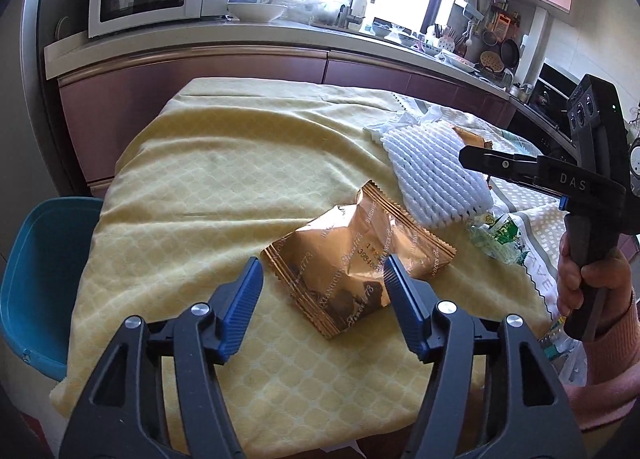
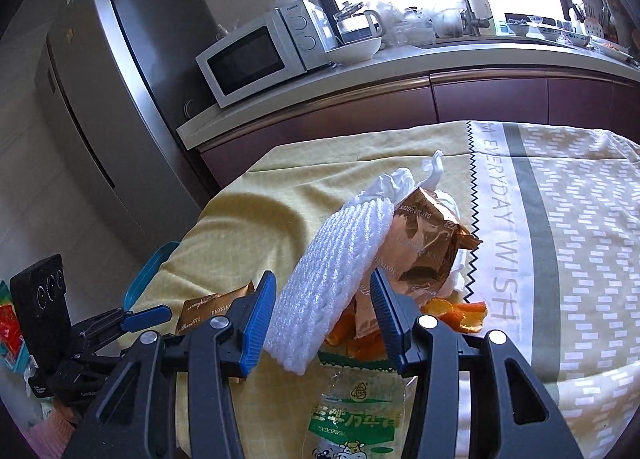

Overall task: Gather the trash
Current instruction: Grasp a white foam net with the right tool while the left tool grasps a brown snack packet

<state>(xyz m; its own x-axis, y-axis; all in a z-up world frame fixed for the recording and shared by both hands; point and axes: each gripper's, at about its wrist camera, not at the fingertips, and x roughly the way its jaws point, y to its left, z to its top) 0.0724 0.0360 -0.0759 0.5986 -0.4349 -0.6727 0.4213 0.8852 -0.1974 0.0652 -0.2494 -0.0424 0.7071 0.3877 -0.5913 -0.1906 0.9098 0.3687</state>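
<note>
Left hand-held gripper [image 1: 324, 283] spread wide over the wrapper [image 1: 356, 259]; right hand-held gripper [image 2: 320, 311] released too. I'd pinch its near edge.

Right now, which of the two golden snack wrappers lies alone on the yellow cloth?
The golden wrapper just ahead of the left gripper lies flat and alone. The other golden wrapper sits crumpled in the pile under the white foam net.

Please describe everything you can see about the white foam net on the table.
The white foam net is a soft ribbed sleeve of woven foam strands, empty and flattened. It lies slanted on the yellow tablecloth, leaning on a torn gold wrapper, with its lower end over a clear printed bag. The open right gripper has it between its fingers, not yet clamped.
</note>
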